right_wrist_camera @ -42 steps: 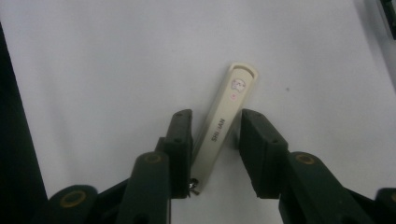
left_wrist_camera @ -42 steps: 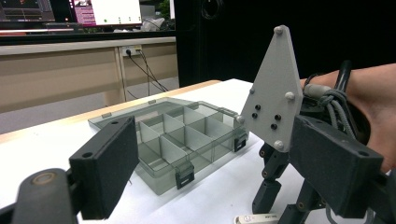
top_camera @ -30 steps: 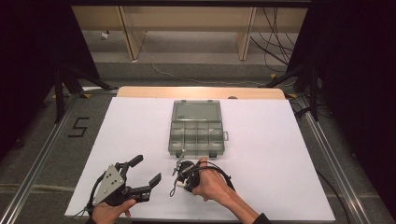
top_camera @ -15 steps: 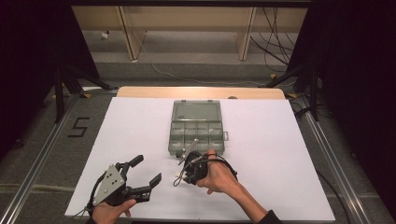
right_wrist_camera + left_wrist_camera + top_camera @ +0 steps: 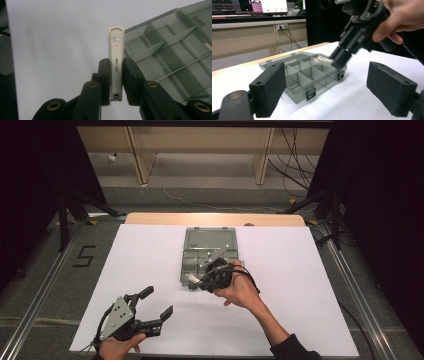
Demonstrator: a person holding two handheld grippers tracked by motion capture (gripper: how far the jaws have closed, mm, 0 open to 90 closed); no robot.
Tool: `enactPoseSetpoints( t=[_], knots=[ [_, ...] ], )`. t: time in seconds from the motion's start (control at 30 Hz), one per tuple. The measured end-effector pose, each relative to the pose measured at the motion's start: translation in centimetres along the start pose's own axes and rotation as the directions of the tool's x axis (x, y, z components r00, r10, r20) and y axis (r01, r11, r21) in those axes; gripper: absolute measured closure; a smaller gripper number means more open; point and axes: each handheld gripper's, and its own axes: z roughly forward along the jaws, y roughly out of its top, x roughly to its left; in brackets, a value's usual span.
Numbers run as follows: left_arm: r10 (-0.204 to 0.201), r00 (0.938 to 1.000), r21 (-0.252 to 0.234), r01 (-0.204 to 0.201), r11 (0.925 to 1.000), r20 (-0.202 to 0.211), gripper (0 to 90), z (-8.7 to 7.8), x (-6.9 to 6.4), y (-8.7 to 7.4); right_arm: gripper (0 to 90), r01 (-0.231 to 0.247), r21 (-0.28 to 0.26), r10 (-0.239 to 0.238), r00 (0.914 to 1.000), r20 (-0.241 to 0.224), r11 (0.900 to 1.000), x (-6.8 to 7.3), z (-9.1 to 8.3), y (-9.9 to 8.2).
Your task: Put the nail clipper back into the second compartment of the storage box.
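A cream nail clipper [image 5: 116, 50] with a small picture on it is clamped between the pads of my right gripper [image 5: 116, 66]. In the high view my right gripper [image 5: 202, 281] hangs over the near left corner of the open grey compartment box [image 5: 210, 239], with the clipper [image 5: 192, 279] sticking out to the left. The left gripper view has the clipper [image 5: 322, 60] just above the box's [image 5: 299, 81] front cells. My left gripper [image 5: 159, 302] rests at the table's near left, jaws wide apart and empty [image 5: 329, 92].
The box sits mid-table on a white sheet [image 5: 300, 270], its lid [image 5: 210, 238] lying flat behind it. Small pale items lie in some cells. Dark curtains and cables flank the table; a wooden frame stands behind.
My right gripper has risen and moved away from me, from the bare sheet to over the box's near edge, carrying the clipper. The left gripper has stayed put.
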Motion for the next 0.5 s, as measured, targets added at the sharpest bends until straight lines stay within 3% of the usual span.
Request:
enactPoseSetpoints(
  t=[0.1, 0.17, 0.37, 0.4, 0.5],
  knots=[
    [0.003, 1.0000, 0.000, -0.003, 1.0000, 0.001, 15.5, 0.0, 0.0, 0.0, 77.4, -0.018, -0.021, 0.018, 0.9997, 0.015, 0.9996, -0.8, -0.2, 0.4],
    [0.003, 1.0000, -0.001, -0.003, 1.0000, 0.002, 15.4, 0.0, 0.0, 0.0, 77.4, -0.042, -0.039, 0.044, 0.9978, 0.050, 0.9983, -1.5, -0.2, 0.6],
    [0.006, 1.0000, 0.000, -0.006, 1.0000, 0.001, 15.5, 0.0, 0.0, 0.0, 77.4, -0.082, -0.048, 0.085, 0.9938, 0.072, 0.9955, -2.6, 0.0, 0.9],
    [-0.004, 1.0000, 0.003, 0.004, 1.0000, -0.007, 15.5, 0.0, 0.0, 0.0, 77.4, -0.100, -0.057, 0.106, 0.9891, 0.102, 0.9934, -3.1, 0.4, 1.0],
    [0.001, 1.0000, 0.000, -0.001, 1.0000, 0.003, 15.5, 0.0, 0.0, 0.0, 77.4, -0.104, -0.066, 0.111, 0.9867, 0.118, 0.9923, -3.7, 0.6, 1.1]
  ],
)
